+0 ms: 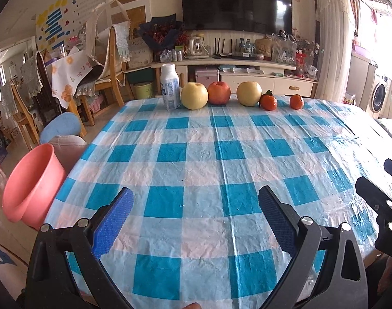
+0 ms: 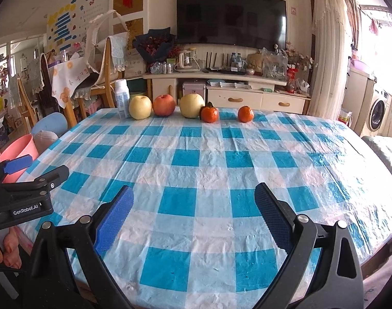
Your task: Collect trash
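Observation:
A white plastic bottle stands upright at the far edge of the blue-checked table, at the left end of a row of fruit. A pink bin sits on the floor off the table's left side. My left gripper hovers open over the near part of the table, nothing between its blue pads. My right gripper is also open and empty over the near edge. Each gripper shows at the side of the other's view.
Along the far edge stand two yellow apples, a red apple and two tangerines. Chairs and a blue stool crowd the left; a TV cabinet lies behind.

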Demonstrator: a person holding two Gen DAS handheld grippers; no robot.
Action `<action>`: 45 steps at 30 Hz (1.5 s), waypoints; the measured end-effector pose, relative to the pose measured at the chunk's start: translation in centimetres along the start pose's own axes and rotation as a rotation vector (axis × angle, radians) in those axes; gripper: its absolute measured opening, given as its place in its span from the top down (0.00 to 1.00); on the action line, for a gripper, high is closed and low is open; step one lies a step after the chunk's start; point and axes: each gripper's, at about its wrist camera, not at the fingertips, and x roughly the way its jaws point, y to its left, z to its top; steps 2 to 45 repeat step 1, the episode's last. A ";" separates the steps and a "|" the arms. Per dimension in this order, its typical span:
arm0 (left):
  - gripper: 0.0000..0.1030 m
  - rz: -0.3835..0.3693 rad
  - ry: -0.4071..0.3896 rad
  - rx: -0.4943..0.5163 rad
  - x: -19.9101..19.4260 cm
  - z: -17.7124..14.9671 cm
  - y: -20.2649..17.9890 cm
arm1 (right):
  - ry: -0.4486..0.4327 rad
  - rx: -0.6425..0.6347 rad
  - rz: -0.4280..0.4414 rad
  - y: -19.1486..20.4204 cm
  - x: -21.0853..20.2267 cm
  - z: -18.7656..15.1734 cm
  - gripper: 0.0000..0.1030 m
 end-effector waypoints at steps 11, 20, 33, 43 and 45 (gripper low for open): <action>0.06 -0.004 0.016 -0.004 0.8 0.3 -0.3 | 0.017 0.010 -0.002 -0.4 0.9 0.2 0.07; 0.06 -0.004 0.016 -0.004 0.8 0.3 -0.3 | 0.017 0.010 -0.002 -0.4 0.9 0.2 0.07; 0.06 -0.004 0.016 -0.004 0.8 0.3 -0.3 | 0.017 0.010 -0.002 -0.4 0.9 0.2 0.07; 0.06 -0.004 0.016 -0.004 0.8 0.3 -0.3 | 0.017 0.010 -0.002 -0.4 0.9 0.2 0.07; 0.06 -0.004 0.016 -0.004 0.8 0.3 -0.3 | 0.017 0.010 -0.002 -0.4 0.9 0.2 0.07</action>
